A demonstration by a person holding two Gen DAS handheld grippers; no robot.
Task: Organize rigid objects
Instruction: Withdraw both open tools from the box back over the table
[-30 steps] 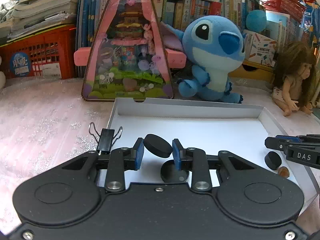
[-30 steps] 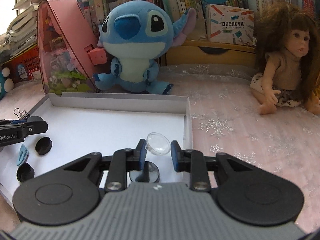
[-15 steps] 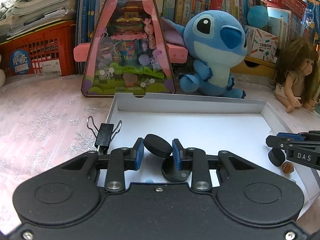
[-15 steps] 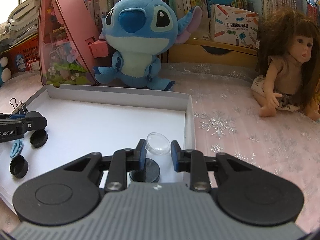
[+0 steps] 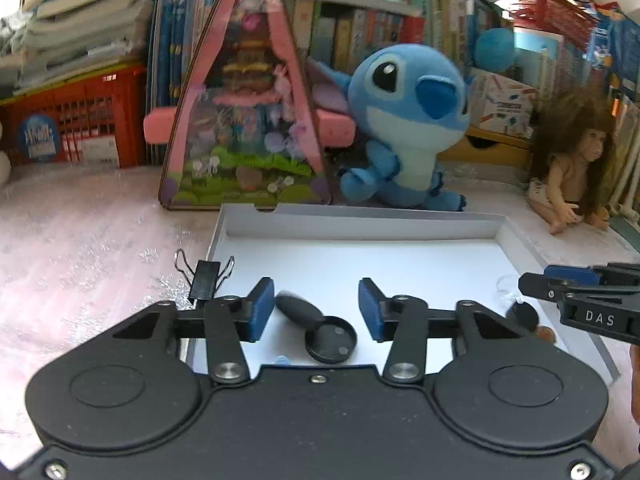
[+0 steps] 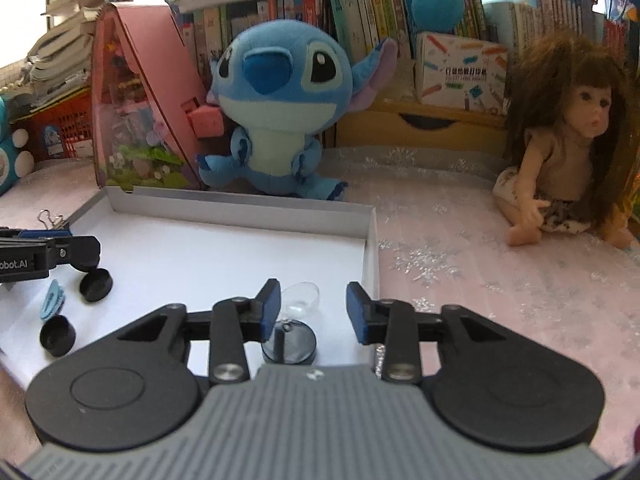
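My left gripper (image 5: 316, 308) hangs over the near left part of the white tray (image 5: 360, 216), and its jaws are opening. A black round cap (image 5: 298, 308) lies blurred and loose between the pads, apart from both. Beside it an upturned black cap (image 5: 330, 338) rests on the tray floor. My right gripper (image 6: 313, 308) is over the tray's (image 6: 240, 208) near right corner, its jaws also opening. A clear plastic cap (image 6: 302, 298) sits free between its pads, above a dark round disc (image 6: 288, 346).
A binder clip (image 5: 206, 274) is clipped on the tray's left rim. Two black caps (image 6: 96, 284) and a small blue piece (image 6: 52, 302) lie under the left gripper (image 6: 48, 256). A blue plush (image 6: 276, 120), pink toy house (image 5: 244, 128) and doll (image 6: 560, 160) stand behind.
Both grippers have spread their jaws. The black cap has left the left pads and tipped down; the clear cap has dropped free of the right pads. Neither hand has shifted much.
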